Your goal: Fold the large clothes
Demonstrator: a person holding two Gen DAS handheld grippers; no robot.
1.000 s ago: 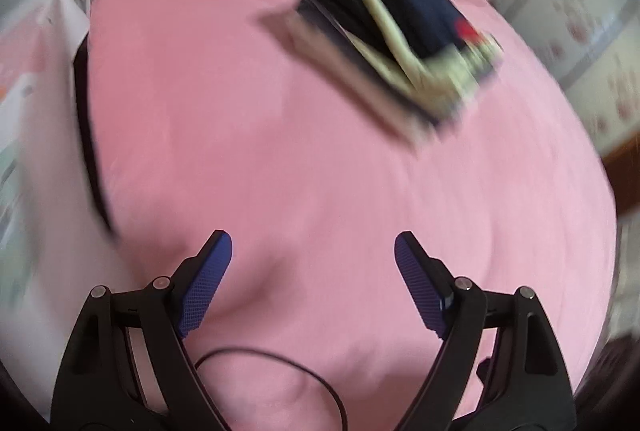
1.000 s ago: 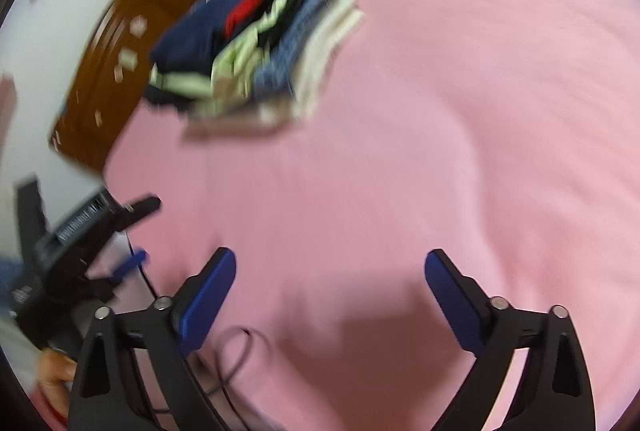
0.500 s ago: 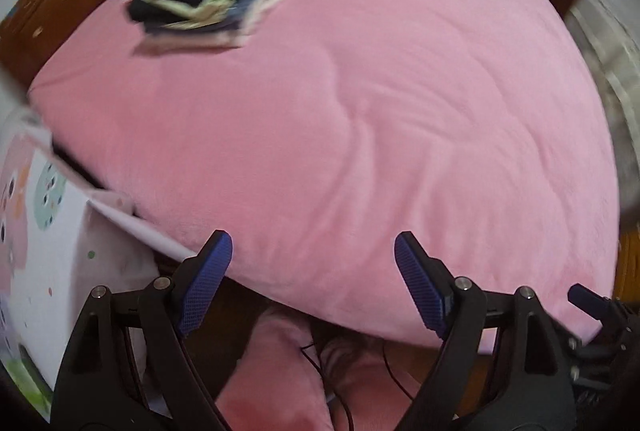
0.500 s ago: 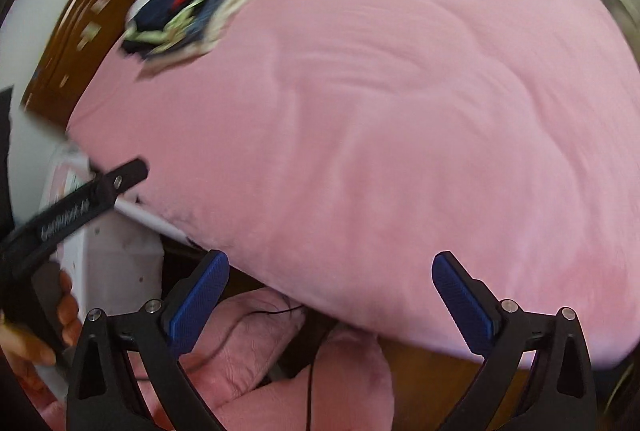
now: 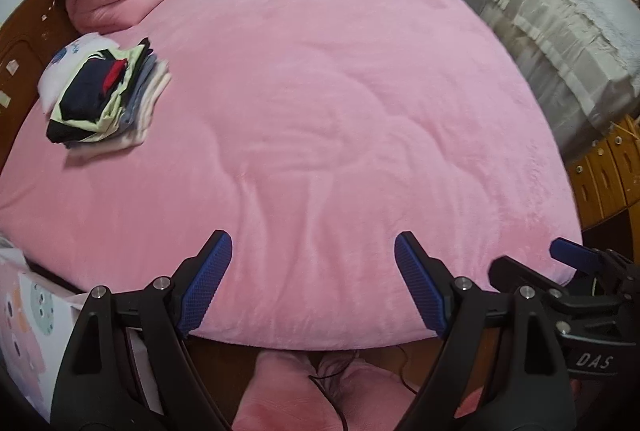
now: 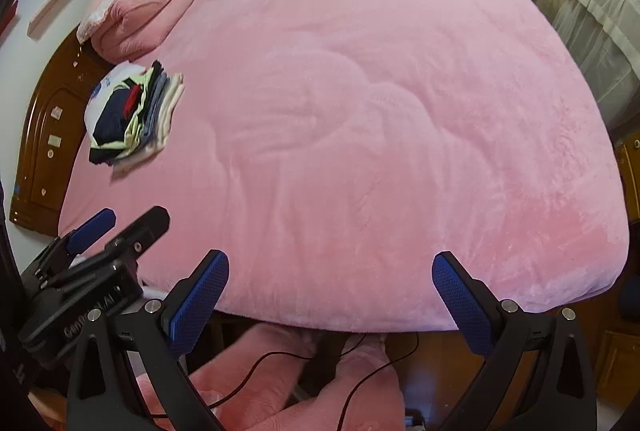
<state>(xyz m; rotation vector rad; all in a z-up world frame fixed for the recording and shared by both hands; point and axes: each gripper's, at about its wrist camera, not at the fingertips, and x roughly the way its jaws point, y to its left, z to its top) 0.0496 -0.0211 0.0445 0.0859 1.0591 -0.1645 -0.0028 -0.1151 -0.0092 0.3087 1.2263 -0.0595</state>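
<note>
Your left hand-held gripper (image 5: 312,281) and right hand-held gripper (image 6: 330,297) gape wide, empty, above the plush, softly rumpled pink bed (image 5: 340,111); the folded clothes stack (image 5: 106,97) lies flat, layered.

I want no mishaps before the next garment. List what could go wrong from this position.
1. A black cable trails across the pink fabric below the bed edge; either open gripper could snag it when reaching down.
2. The folded stack leans unevenly near the headboard; dragging cloth across the pink blanket might topple it.
3. The left gripper and right gripper hang close together and may collide.
</note>
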